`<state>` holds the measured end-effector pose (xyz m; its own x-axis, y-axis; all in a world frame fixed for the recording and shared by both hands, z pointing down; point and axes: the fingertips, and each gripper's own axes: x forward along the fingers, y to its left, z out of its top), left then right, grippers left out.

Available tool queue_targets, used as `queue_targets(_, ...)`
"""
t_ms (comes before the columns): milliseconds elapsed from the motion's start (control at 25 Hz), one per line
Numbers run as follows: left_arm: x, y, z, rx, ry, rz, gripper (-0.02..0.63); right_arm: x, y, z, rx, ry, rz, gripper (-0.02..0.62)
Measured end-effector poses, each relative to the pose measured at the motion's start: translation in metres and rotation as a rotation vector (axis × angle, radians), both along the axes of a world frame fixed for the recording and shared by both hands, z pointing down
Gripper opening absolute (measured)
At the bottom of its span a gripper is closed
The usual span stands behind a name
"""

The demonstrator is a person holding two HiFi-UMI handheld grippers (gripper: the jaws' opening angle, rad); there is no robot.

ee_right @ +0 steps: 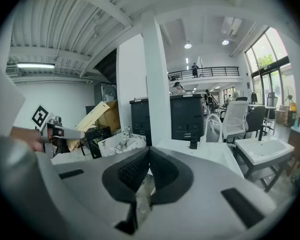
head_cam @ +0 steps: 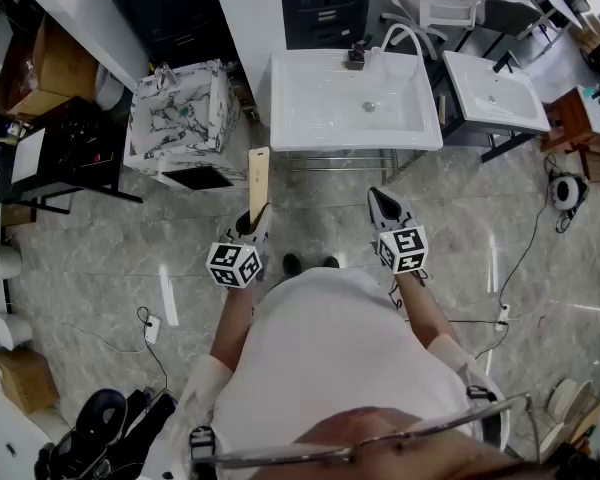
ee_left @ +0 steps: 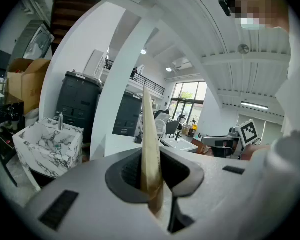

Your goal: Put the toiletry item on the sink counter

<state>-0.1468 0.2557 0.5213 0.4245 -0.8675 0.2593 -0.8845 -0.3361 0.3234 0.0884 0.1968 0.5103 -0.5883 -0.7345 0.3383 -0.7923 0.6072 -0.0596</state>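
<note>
The left tongs (head_cam: 255, 224) are clamping the lower end of the toiletry item (head_cam: 259, 176), a thin, flat, pale tan strip with squared corners. It is standing edge-on between the ribbed dark pads, held in the air in front of the white sink table (head_cam: 292, 133) and off its front left corner. The right tongs (ee_right: 148, 158) are sitting closed, ribbed pads meeting at the tips with nothing between them. Ahead, the glossy rectangular basin is carrying a curved white tap (head_cam: 404, 34), and a boxy marble-patterned unit (head_cam: 180, 118) is standing to its left on the grey veined stone floor (head_cam: 460, 198)
</note>
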Motion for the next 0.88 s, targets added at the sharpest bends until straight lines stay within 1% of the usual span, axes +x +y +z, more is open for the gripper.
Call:
queue_targets(520,-0.004,-0.002,0.004,0.002,0.010,0.010,0.055,-0.006,0.002,0.002,-0.004,0.001,0.006,0.005)
queue_targets(880,-0.021,-0.001,0.008,-0.006,0.020,0.015,0.055,-0.020,0.003,0.003,-0.016,0.004,0.023,0.005)
